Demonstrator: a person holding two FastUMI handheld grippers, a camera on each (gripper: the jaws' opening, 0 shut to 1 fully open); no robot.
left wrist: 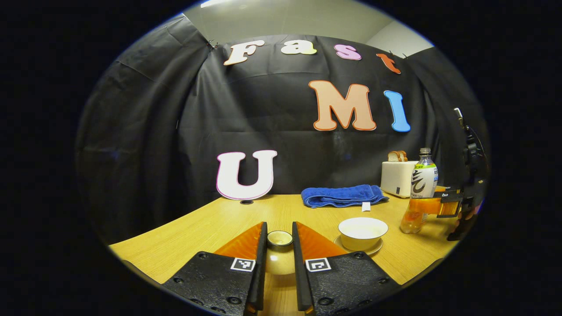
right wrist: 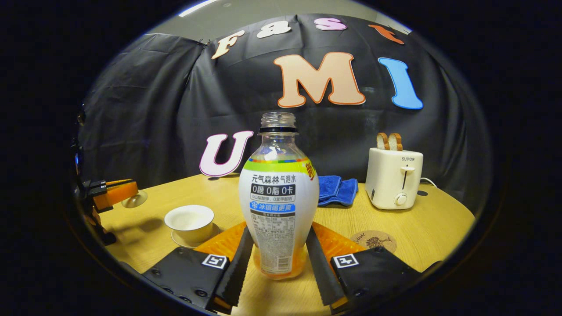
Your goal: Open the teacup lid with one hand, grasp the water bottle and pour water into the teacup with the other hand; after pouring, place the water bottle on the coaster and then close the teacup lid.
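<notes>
Left claw (left wrist: 279,245) gripping lid (left wrist: 279,238), right claw (right wrist: 276,259) clasping bottle (right wrist: 278,197)

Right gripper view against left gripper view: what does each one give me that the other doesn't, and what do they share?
Right gripper view: the coaster, lying beside the water bottle. Left gripper view: a close look at the teacup lid clamped in the left gripper. Shared: the uncovered teacup, the water bottle, the blue towel and the toaster.
</notes>
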